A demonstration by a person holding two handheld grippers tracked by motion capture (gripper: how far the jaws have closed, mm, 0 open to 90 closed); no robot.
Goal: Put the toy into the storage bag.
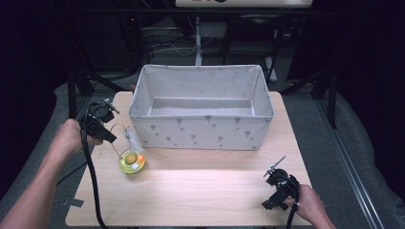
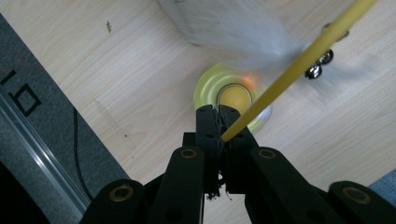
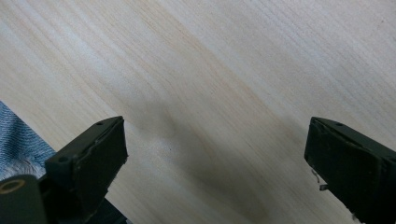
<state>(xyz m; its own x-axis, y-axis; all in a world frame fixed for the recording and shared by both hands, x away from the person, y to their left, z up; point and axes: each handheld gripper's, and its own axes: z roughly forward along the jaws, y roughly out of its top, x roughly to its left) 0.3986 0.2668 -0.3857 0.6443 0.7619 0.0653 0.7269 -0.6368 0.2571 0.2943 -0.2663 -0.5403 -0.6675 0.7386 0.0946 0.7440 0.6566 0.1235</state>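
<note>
A round, see-through yellow-green case point(image 1: 132, 161) with something orange and yellow inside lies on the wooden table point(image 1: 200, 191), in front of the fabric box's left corner. A thin yellow loop strap point(image 1: 116, 133) with a metal clasp point(image 1: 128, 136) rises from it. My left gripper point(image 1: 112, 138) is just left of the case, and in the left gripper view the left gripper point(image 2: 218, 113) is shut on the yellow strap point(image 2: 299, 60), with the case point(image 2: 233, 95) right below its tips. Over bare wood near the table's front right, my right gripper point(image 1: 277, 168) has its jaws wide apart; between the right gripper point(image 3: 215, 149) jaws is nothing.
A large white fabric box point(image 1: 200, 130) with a grey print stands open at the back middle of the table, its inside bare. Dark frame legs and cables stand behind the table. A grey mat point(image 2: 42, 135) borders the table's left edge.
</note>
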